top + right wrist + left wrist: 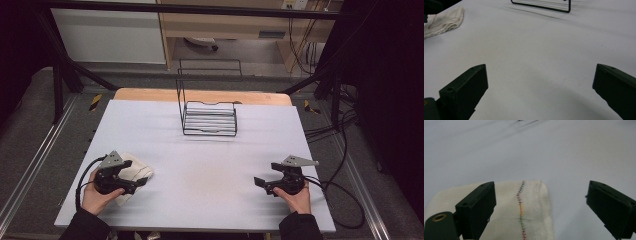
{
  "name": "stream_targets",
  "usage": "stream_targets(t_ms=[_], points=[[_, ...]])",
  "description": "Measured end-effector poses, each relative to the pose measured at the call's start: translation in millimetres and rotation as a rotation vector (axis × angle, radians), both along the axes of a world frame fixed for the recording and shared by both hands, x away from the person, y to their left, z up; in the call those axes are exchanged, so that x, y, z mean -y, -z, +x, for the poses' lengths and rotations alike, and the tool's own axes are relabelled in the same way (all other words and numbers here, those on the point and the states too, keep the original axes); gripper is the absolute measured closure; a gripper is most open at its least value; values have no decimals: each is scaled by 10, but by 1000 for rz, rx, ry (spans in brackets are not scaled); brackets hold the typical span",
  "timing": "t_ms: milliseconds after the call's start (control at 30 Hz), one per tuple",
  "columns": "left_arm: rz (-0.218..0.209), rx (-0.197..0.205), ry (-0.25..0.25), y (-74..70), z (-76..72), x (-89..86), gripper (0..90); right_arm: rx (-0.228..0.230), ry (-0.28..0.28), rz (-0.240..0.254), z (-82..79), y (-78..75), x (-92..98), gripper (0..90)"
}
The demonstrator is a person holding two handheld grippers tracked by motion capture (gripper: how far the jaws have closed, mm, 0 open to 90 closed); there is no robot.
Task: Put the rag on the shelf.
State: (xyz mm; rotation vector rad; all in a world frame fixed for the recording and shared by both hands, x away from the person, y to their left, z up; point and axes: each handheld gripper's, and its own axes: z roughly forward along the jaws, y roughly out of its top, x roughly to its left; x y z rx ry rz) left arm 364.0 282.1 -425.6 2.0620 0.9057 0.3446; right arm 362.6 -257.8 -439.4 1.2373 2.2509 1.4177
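Two tools, both gaping and empty: the left tool (541, 207) hovers right over the folded cloth (524, 210), far from the right tool (272, 184) across the tabletop (210, 160).

Person wears dark, near-black long sleeves (85, 226) reaching to both wrists. Left gripper (141, 181) and right gripper (258, 182) are both black, chunky bodies, each topped by a grey three-cornered plate (111, 160) with small holes, and each trailing a black cable (82, 177) (right one loops wide off the side). Up close the jaws are flat, blocky black slabs with small screw holes, and a brass-coloured ring (439, 217) sits at the base of the left gripper's jaw.
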Motion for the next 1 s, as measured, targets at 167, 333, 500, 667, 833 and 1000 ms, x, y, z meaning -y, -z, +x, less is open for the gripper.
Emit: stream_targets(t_ms=[167,333,500,667,833,1000], points=[[8,-2,-2,-7,9,29,93,-5,4,0,0,6,6,6],[17,1,-7,-21,2,49,97,-6,5,-4,-6,4,9,6],[30,2,-23,-44,-14,69,116,-7,9,-8,-3,5,6,6],[42,-3,-24,-43,5,122,198,-8,12,-6,-4,10,-1,7],[54,-33,-32,-27,59,213,315,-9,10,-16,-4,15,-4,7],[103,-43,-47,4,76,299,433,-13,11,-14,-2,14,-7,8]])
